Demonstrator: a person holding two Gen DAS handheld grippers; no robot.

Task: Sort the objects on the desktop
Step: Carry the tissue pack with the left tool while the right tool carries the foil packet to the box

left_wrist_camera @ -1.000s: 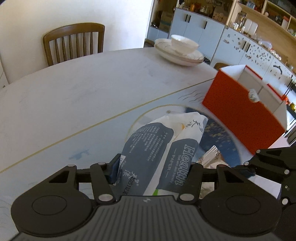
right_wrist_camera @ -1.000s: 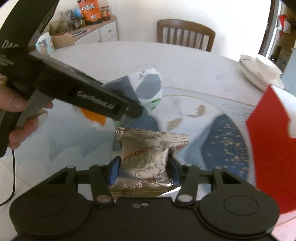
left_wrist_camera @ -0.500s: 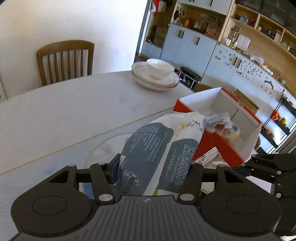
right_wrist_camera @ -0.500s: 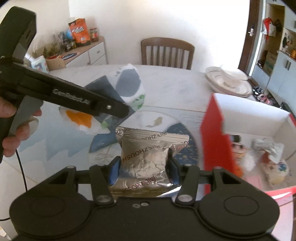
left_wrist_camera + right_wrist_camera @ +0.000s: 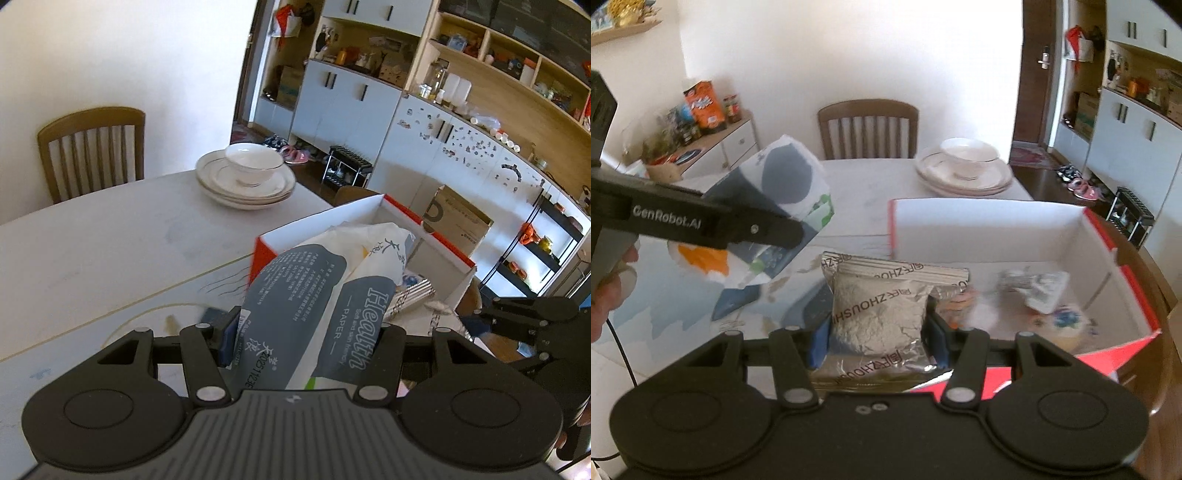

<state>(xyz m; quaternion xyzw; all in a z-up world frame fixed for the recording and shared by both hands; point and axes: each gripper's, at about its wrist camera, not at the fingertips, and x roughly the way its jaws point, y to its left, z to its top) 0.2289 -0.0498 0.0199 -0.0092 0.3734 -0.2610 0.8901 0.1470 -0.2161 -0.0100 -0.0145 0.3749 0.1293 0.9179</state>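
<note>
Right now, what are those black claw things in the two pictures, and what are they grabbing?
They are grabbers that a person holds, one in each hand. Each has two fingers and a little camera that looks out along them. That is why a black shape fills the bottom of each picture.

One picture comes from the left grabber. It squeezes a tissue pack, grey and white.

The other comes from the right grabber. It squeezes a silver pouch. In this picture you also see the left grabber from the side, with the hand that holds it.

Both hover over a pale table. On it stands a red box, white inside, with a few small things already in it. Further back is a bowl on stacked plates. A chair stands behind the table.
</note>
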